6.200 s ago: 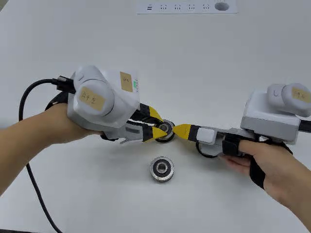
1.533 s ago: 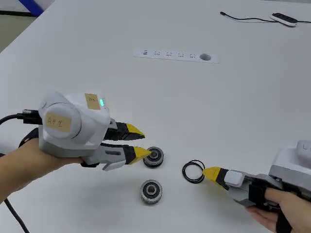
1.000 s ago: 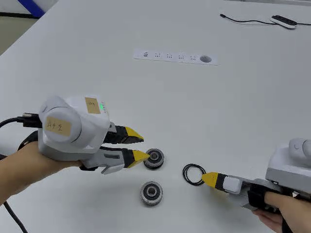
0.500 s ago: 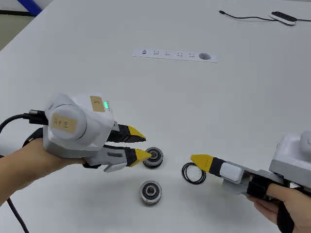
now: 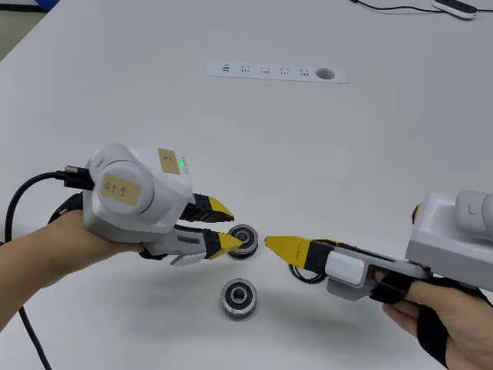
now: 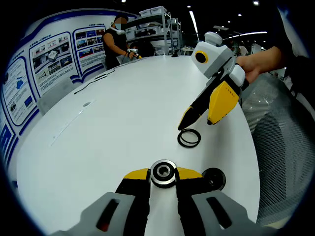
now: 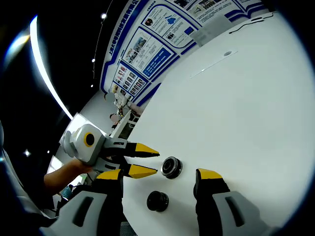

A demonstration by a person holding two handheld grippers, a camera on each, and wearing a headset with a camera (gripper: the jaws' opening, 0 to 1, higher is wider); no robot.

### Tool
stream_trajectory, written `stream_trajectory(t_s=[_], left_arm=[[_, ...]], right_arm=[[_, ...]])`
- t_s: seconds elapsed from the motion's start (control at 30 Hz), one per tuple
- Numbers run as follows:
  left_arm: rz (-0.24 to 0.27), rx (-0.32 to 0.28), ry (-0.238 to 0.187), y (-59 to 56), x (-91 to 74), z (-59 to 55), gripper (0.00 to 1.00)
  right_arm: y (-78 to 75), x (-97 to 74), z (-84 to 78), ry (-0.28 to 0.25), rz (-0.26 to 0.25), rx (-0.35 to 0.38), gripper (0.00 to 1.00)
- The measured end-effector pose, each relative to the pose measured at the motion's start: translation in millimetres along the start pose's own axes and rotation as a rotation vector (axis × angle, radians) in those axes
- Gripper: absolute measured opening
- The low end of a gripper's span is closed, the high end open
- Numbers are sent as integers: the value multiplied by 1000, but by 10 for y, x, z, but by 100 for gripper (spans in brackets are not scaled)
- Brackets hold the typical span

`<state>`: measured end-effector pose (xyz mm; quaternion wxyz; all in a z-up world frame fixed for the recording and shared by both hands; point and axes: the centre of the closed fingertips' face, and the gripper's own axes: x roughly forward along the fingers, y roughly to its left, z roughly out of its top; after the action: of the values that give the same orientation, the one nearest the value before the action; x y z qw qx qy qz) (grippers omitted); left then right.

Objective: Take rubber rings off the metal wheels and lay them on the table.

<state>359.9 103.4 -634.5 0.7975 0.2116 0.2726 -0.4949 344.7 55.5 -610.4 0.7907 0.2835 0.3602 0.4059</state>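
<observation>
Step in hand, as I judge: pin wheel (image 5: 245, 239) with my left tongs (image 5: 225, 226), peel ring off with right tongs (image 5: 286, 247).
Left tongs apart, straddling wheel, one tip seemingly at rim.
Right tongs apart, empty, tips just beside wheel.
To do well: close left on metal, not rubber; hook right tip under ring edge, pull outward.
Wheel seems flat on desk (image 5: 347, 154), bore up; round, no long axis, axle upright.
Loose rubber rings (image 6: 189, 138) lie under right tongs.
Second wheel (image 5: 239, 297) nearer me.
</observation>
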Motion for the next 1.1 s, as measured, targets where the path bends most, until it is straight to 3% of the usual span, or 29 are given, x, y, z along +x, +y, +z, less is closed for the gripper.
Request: stream_trajectory(t_s=[0.5,1.1], left_arm=[[-40,-3,27,-19,168,-56,17],[-59,-24,24,-42,170,-67,15]], right_arm=[[47,146,-26,21,31,19,62],[96,334,-131,64,74,51,63]])
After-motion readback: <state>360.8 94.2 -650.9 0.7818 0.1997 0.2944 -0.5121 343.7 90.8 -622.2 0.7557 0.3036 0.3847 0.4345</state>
